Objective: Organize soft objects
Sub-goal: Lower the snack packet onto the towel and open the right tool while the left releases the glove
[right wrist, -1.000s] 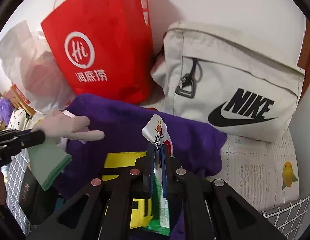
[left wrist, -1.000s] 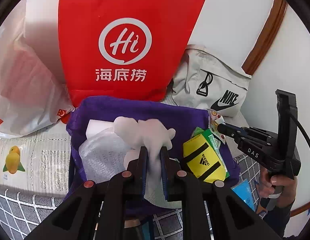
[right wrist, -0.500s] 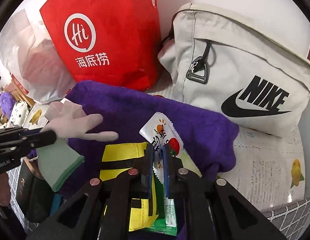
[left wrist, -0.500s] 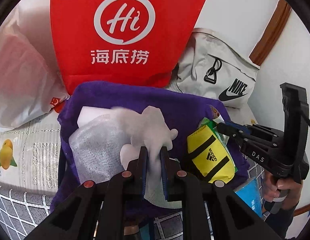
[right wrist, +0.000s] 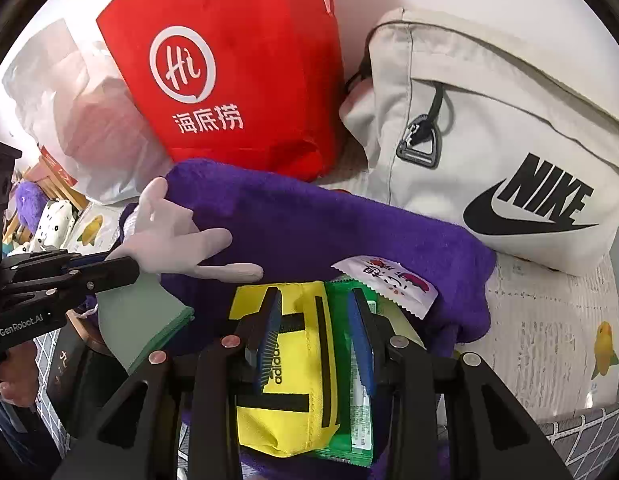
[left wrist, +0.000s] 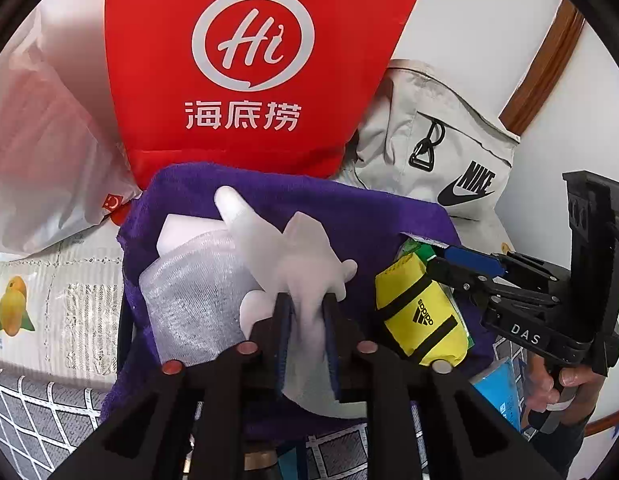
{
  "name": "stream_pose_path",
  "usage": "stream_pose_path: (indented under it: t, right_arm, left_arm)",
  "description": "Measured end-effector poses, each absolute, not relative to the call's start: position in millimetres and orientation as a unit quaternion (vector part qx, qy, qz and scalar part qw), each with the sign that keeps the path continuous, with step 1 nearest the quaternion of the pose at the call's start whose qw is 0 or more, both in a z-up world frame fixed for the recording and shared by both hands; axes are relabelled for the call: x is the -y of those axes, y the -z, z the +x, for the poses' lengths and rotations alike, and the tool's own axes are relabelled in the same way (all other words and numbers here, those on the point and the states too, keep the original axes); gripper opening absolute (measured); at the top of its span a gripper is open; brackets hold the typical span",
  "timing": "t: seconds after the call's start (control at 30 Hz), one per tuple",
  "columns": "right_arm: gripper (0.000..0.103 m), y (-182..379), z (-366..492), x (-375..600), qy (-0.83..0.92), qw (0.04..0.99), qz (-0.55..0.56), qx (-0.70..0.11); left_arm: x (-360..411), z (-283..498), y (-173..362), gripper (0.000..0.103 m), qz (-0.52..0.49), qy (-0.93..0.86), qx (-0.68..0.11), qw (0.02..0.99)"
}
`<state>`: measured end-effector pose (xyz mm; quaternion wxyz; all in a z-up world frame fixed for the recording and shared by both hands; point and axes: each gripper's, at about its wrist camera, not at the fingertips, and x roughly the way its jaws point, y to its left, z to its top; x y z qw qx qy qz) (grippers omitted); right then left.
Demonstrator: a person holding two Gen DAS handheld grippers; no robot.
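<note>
Left wrist view: left gripper [left wrist: 307, 312] jaws just easing apart, white glove [left wrist: 293, 256] still between, released over purple towel [left wrist: 349, 208] | right gripper [right wrist: 315, 320] jaws just parted, snack packet [right wrist: 385, 280] dropped beside yellow pouch [right wrist: 293, 368], grouping softs.

The black two-finger left gripper [left wrist: 305, 308] points steeply downward, its jaws just easing apart around a pale rubber glove [left wrist: 293, 256]; the black right gripper [right wrist: 315, 320] tilts likewise, jaws just opening, pads clear.
</note>
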<state>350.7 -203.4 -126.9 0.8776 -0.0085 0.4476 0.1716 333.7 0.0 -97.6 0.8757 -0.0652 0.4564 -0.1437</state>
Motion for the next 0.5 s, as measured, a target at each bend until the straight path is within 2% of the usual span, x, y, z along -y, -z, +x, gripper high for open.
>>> stream_pose_path:
  t: [0.13,0.3,0.5]
  right_arm:
    - [0.035,121.2,349.4,203.1,-0.172,0.880,-0.005,-0.442]
    - [0.042,111.7,344.2,208.2,-0.173,0.884,0.000,-0.433]
    - [0.041,102.9,339.3,206.8,-0.170,0.887,-0.003,-0.429]
  left_arm:
    - [-1.8,333.3,94.8,0.032,-0.075,0.145,-0.456,0.875]
    - [-5.0,328.2,86.6,0.043,-0.083,0.147,-0.445,0.879]
    - [-4.2,322.6,77.2,0.043,-0.079,0.141,-0.443,0.882]
